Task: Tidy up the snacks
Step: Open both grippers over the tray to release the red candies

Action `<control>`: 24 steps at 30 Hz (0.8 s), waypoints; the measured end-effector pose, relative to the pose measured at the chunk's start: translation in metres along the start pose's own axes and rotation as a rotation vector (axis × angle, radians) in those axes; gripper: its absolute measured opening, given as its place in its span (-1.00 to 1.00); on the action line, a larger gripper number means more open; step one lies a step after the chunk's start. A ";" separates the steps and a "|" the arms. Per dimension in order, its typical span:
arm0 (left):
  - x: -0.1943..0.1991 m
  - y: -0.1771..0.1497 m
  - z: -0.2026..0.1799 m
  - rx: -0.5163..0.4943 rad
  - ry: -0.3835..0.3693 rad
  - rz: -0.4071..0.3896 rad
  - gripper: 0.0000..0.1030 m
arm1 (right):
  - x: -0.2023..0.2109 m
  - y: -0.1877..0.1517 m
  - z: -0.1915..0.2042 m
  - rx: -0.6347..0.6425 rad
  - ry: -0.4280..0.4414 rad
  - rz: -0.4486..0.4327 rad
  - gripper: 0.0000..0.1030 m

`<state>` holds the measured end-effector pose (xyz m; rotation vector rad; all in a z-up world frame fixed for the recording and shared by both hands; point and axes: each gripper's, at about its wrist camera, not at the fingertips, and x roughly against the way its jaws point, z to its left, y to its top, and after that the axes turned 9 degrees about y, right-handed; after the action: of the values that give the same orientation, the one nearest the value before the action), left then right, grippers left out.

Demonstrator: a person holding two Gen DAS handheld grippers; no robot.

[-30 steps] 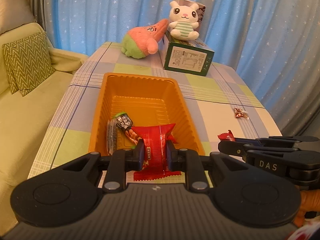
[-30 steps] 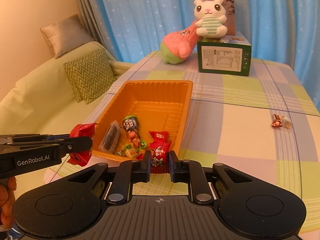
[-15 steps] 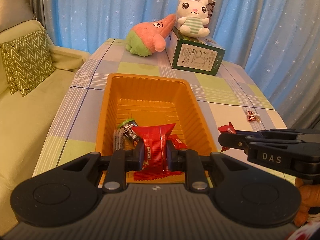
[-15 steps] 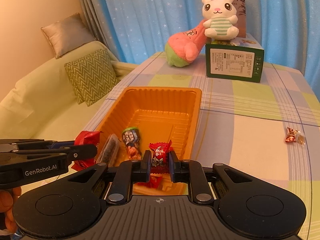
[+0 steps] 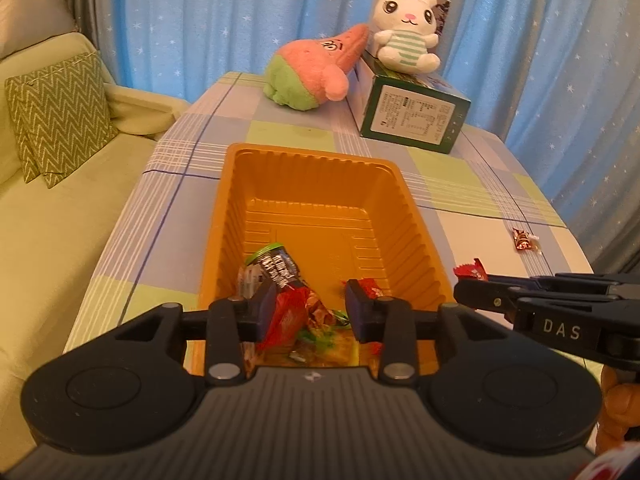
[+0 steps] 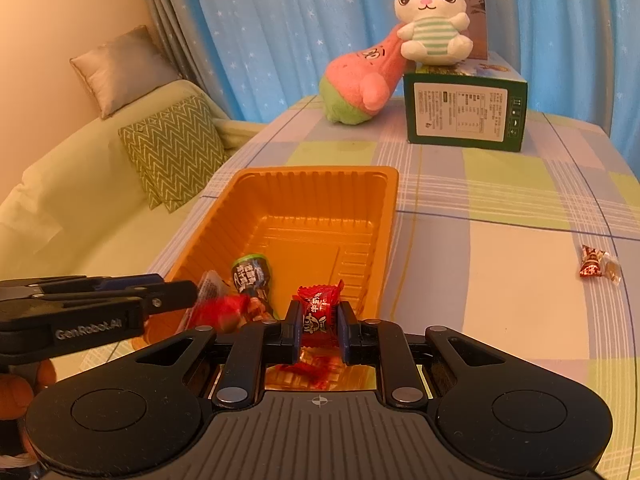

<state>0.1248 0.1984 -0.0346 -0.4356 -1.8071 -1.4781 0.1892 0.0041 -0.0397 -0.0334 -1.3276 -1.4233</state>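
Note:
An orange tray [image 5: 320,168] [image 6: 312,184] sits on the checked table with several wrapped snacks at its near end. My left gripper [image 5: 312,310] is open above that end; a red snack packet [image 5: 286,314] hangs blurred by its left finger, also a red blur in the right wrist view [image 6: 224,308]. My right gripper [image 6: 319,322] is shut on a small red wrapped candy [image 6: 318,312] over the tray's near right corner; its tips with the candy show in the left wrist view [image 5: 472,272]. One wrapped candy [image 5: 524,239] [image 6: 596,266] lies on the table at right.
A green box [image 5: 412,120] [image 6: 464,116] with a white bunny plush [image 5: 404,36] stands at the back, a pink-green plush [image 5: 312,76] beside it. A sofa with a zigzag cushion [image 5: 56,116] runs along the table's left edge.
My left gripper has opened and the red packet is slipping down into the tray. Both grippers have moved forward over the tray's near end.

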 end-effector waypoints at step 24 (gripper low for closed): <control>0.030 -0.021 0.027 0.057 0.053 -0.024 0.14 | 0.004 0.002 -0.004 -0.104 0.068 -0.045 -0.10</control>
<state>0.0818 0.2127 -0.0288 -0.3447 -1.8138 -1.4376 0.1918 -0.0010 -0.0369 -0.0237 -1.2049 -1.5173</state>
